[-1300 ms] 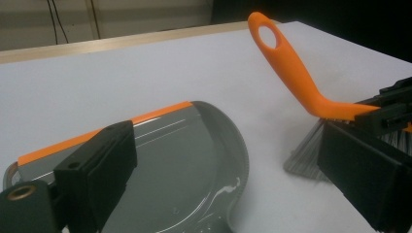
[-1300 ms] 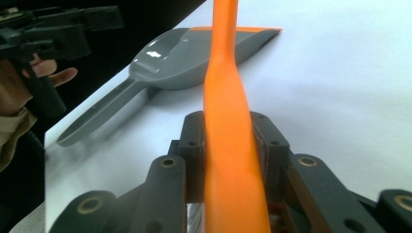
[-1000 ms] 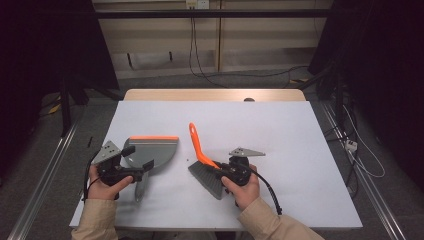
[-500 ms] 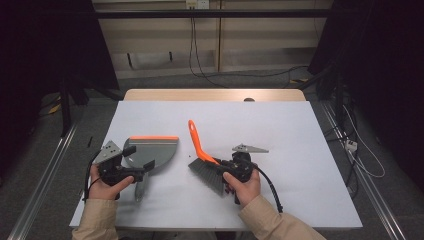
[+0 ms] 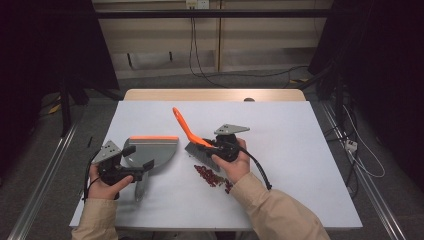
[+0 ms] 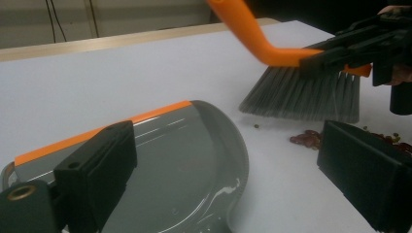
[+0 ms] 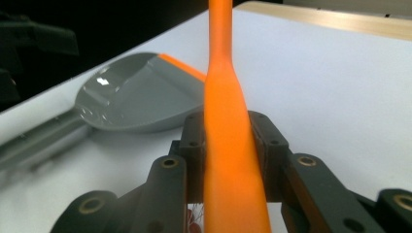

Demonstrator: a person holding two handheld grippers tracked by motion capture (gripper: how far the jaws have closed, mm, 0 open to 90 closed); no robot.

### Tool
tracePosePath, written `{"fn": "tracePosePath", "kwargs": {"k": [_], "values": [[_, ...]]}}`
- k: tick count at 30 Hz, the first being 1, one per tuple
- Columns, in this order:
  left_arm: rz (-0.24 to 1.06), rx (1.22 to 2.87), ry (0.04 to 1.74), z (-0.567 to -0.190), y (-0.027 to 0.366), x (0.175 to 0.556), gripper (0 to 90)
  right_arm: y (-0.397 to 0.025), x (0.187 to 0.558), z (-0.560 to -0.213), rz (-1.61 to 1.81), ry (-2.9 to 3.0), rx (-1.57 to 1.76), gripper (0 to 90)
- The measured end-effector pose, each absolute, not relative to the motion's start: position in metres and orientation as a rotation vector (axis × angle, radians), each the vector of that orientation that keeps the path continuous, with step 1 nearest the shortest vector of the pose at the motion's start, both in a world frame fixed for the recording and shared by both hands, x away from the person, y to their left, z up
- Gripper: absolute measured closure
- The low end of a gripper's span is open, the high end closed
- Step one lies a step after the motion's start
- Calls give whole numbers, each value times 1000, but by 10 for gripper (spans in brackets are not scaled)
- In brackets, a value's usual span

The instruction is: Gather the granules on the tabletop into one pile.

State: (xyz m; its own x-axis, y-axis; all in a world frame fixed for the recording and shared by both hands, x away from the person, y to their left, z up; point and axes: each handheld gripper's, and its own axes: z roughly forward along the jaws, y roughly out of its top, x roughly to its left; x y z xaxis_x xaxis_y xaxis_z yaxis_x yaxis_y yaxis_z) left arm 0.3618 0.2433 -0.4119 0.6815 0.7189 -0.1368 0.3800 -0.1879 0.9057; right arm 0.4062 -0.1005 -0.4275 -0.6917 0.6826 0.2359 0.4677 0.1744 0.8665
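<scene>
Right gripper [image 5: 216, 146]: jaws clamped on orange handle of brush [image 5: 192, 137], bristles on white table [image 5: 280, 130]. Left gripper [image 5: 134, 165]: jaws wide, nothing between them, beside grey dustpan [image 5: 150, 150] w/ orange lip; grip on pan handle can't be told. Red beans [image 5: 210, 175] scattered near right hand, apart from pan. Best approach, prob.: short low strokes twd pan's mouth, bristles flat, pan edge pressed to table so nothing slips under.

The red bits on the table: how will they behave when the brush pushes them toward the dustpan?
The red bits are small, loose pieces, so they probably scatter or roll rather than move together. The brush has soft-looking bristles, so some may slip through. The dustpan lies apart from them, so several strokes seem likely.
</scene>
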Motion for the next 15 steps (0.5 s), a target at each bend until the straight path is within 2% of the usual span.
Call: {"fn": "tracePosePath", "kwargs": {"k": [7, 15], "values": [[388, 1812, 877, -413, 244, 363, 72, -92, 409, -431, 1429, 2347, 1008, 713], [393, 1814, 880, -413, 243, 362, 72, -104, 395, -424, 1381, 2404, 938, 714]]}}
